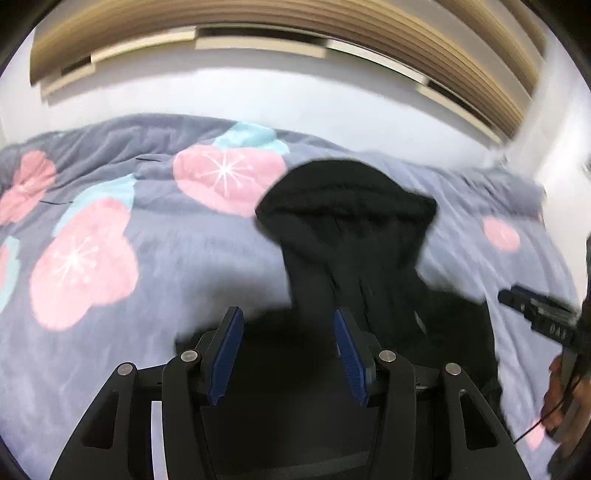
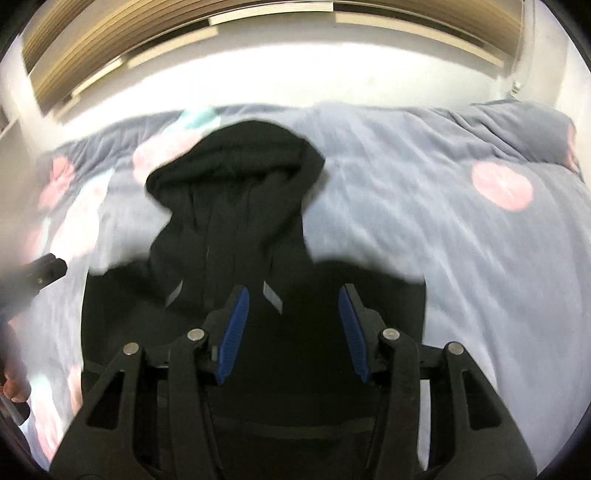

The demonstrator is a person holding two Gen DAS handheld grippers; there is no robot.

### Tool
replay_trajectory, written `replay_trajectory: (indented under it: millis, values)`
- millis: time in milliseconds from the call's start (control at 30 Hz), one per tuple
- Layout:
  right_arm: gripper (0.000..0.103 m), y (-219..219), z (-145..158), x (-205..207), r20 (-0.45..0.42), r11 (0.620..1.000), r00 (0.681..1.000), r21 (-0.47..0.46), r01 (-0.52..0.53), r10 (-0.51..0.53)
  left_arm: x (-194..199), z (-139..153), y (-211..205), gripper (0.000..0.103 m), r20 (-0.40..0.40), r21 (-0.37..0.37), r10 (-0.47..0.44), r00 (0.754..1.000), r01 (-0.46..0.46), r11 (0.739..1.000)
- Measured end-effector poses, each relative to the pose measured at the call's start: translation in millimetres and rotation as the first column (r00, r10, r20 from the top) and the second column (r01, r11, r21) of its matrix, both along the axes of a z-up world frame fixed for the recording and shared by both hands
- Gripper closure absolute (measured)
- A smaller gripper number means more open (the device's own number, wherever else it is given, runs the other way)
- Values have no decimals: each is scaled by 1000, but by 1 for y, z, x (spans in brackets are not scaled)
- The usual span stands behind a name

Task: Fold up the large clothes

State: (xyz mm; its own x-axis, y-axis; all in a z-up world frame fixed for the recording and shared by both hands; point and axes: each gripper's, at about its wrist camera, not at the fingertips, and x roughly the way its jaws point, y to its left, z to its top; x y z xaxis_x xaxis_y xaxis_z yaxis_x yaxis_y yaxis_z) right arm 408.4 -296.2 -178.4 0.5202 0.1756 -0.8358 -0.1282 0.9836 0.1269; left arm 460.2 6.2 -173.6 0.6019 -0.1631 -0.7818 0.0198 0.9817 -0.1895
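Note:
A black hooded garment (image 1: 347, 236) lies on the bed, hood pointing away, body spread toward me; it also shows in the right wrist view (image 2: 240, 192). My left gripper (image 1: 288, 317) is open, blue pads apart, hovering over the garment's near left part. My right gripper (image 2: 295, 295) is open over the garment's near middle, holding nothing. The right gripper's tip (image 1: 532, 306) shows at the right edge of the left wrist view. The left gripper's tip (image 2: 44, 273) shows at the left edge of the right wrist view.
A grey-blue quilt (image 1: 155, 229) with pink and teal flowers covers the bed, also in the right wrist view (image 2: 443, 236). A white wall (image 1: 258, 96) and a wooden slatted panel (image 1: 258, 14) stand behind it. Both views are motion-blurred.

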Motion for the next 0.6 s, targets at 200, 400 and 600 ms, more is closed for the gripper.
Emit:
replay_trajectory:
  millis: [200,400,600]
  values:
    - [54,-5,-24,82,-19,997,999,67,42,-41,99,-37,17,50,-10,-17,44,999,-44,999]
    - [54,-7,-57,125,-72,993,996,102,64,-57,152,-81,29,50,-77,-55,45,996,-49,997]
    - [54,7,-73,142,-87,992,995,117,48,-38,174,-106,19,50,-94,-121,22,995,-33,992]
